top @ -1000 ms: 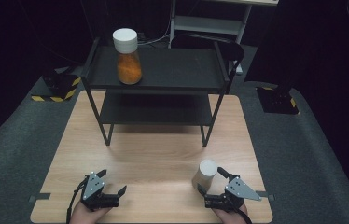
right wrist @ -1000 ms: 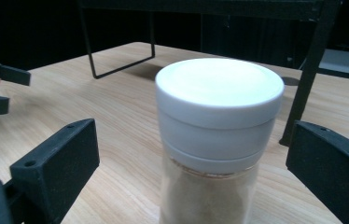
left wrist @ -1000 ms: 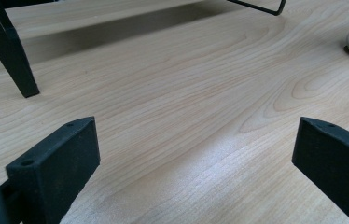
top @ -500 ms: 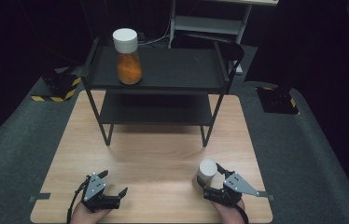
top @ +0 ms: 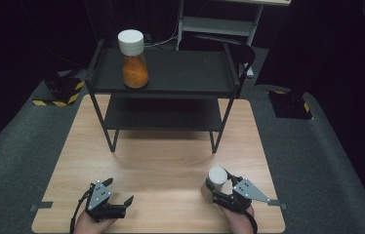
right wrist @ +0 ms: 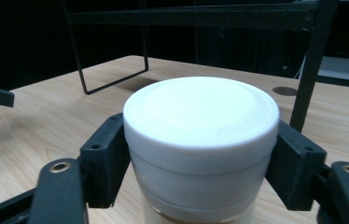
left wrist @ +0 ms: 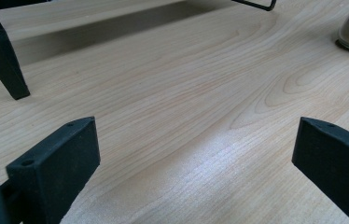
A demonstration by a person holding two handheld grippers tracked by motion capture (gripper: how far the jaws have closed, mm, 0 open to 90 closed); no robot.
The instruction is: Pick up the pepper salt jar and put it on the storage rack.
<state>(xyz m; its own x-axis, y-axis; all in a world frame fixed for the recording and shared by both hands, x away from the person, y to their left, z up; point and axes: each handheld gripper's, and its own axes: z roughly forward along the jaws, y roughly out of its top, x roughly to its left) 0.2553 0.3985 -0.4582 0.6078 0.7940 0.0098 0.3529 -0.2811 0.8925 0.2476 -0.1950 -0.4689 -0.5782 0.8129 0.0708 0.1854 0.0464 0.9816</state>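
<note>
Right gripper [right wrist: 200, 154] closed around white-capped jar [top: 215, 181] at cap; left gripper [left wrist: 196, 154] wide open, empty. Best lifted upright, squeeze firm.

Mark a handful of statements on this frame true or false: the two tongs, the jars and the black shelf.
1. The right tongs have their jaws on both sides of the white-lidded jar. True.
2. The left tongs grip a jar. False: their jaws stand wide apart over bare table.
3. The orange-filled jar stands on the top level of the black shelf. True.
4. The orange-filled jar lies on its side. False: it stands upright, white lid on top.
5. The jar at the right tongs sits on the shelf's lower level. False: it is at the table's near edge.
</note>
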